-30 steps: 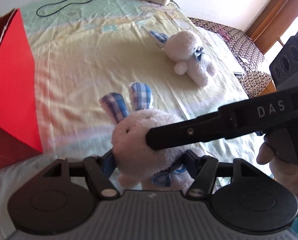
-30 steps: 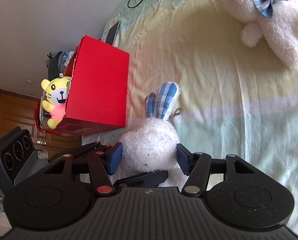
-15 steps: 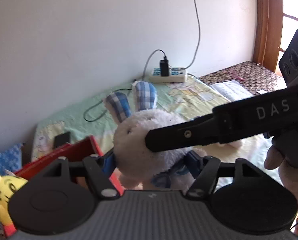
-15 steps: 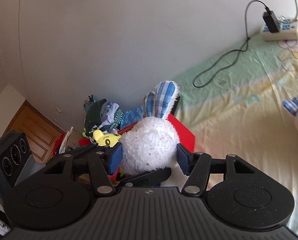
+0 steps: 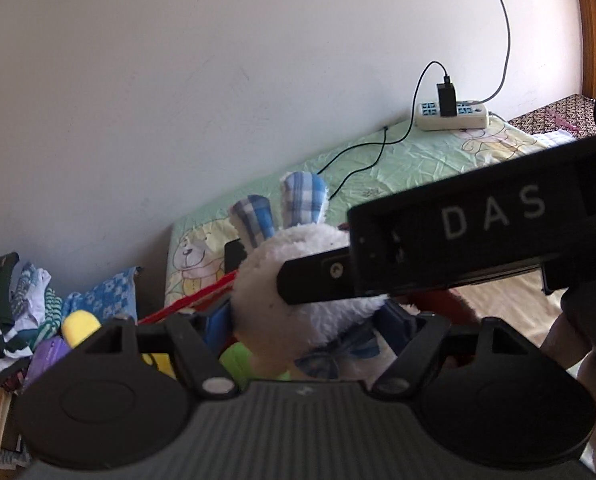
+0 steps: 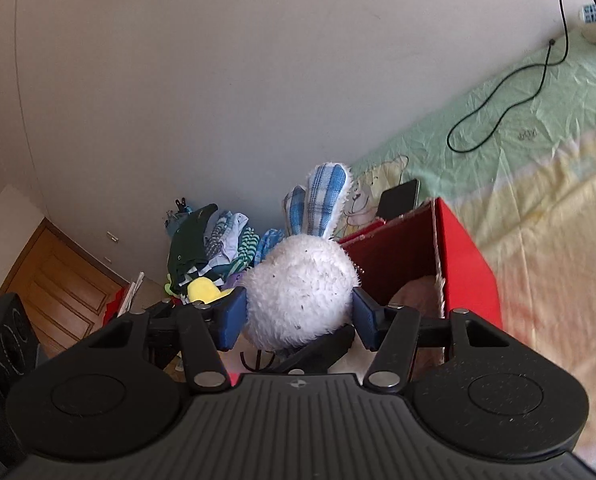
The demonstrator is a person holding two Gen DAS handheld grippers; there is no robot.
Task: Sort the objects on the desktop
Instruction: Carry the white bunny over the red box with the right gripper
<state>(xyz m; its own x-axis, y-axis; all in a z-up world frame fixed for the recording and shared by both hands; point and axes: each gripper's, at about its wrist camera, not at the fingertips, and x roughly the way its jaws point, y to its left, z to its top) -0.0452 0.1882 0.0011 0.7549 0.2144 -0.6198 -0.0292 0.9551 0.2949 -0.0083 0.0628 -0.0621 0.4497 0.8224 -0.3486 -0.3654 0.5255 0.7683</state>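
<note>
A white plush rabbit [image 5: 282, 276] with blue plaid ears and a plaid bow is held in the air by both grippers. My left gripper [image 5: 305, 320] is shut on its body. My right gripper [image 6: 298, 318] is shut on its head [image 6: 298, 296], and its black finger [image 5: 317, 280] crosses the left wrist view. The open red box [image 6: 465, 272] stands on the bed just below and right of the rabbit. A yellow plush toy [image 6: 204, 290] shows left of the rabbit's head. The second rabbit is out of view.
A phone [image 6: 397, 200] lies on the sheet behind the box. A power strip [image 5: 453, 116] with a black cable [image 6: 497, 120] sits by the wall. A pile of clothes [image 6: 210, 240] lies left of the box. The patterned bedsheet [image 6: 537, 200] stretches right.
Both grippers lifted the rabbit off the bed and carried it left, over the red box's open top. The other rabbit has dropped out of view.
</note>
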